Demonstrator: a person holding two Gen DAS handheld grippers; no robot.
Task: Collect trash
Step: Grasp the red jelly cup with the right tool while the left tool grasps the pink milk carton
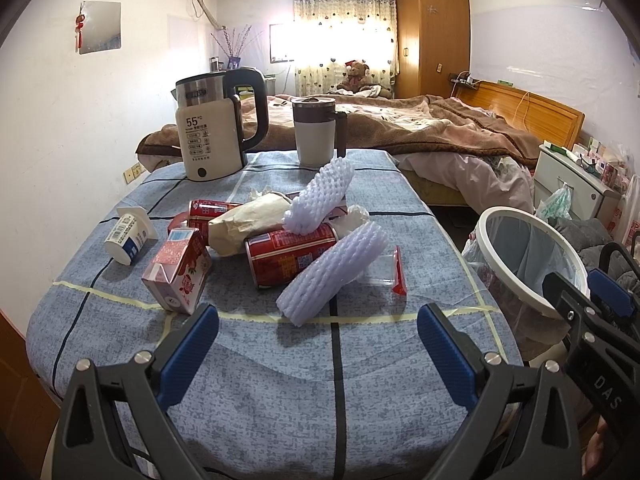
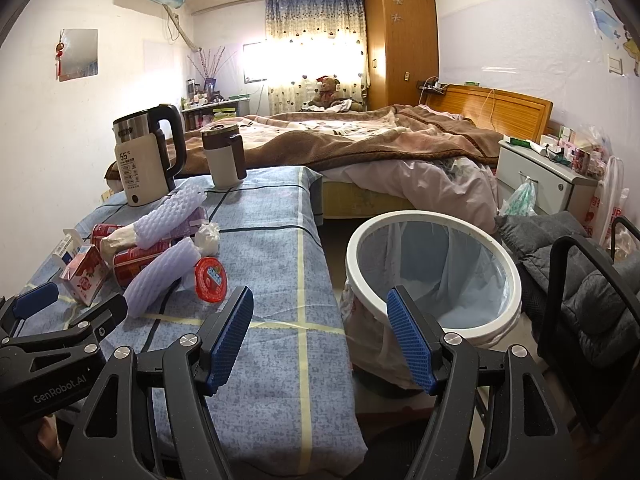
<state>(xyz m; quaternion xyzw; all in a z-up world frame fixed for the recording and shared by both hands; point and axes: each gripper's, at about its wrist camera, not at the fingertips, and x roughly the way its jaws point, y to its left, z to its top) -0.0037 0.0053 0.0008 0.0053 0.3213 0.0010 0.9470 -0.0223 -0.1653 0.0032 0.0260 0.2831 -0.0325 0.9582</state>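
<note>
Left hand-held gripper open, empty, over bare near strip of blue checked cloth-covered desk. Right hand-held gripper open, empty, straddling desk's right edge. Just beside edge: white-rimmed round bin with clear liner, mouth unobstructed. Trash heaped mid-desk: red drink can, lavender foam fruit nets, pink milk carton. Cream electric kettle at far edge reads "55°C". Gripper bodies read "GenRobot.AI", "DAS".

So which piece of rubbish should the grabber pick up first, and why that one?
Probably the left gripper should ease forward onto the near foam net sleeve. Both grippers are open and empty, the sleeve lies closest in front of the left one at the edge of the pile, on top and free to lift, and the lined bin beside the table looks empty and waiting.
</note>
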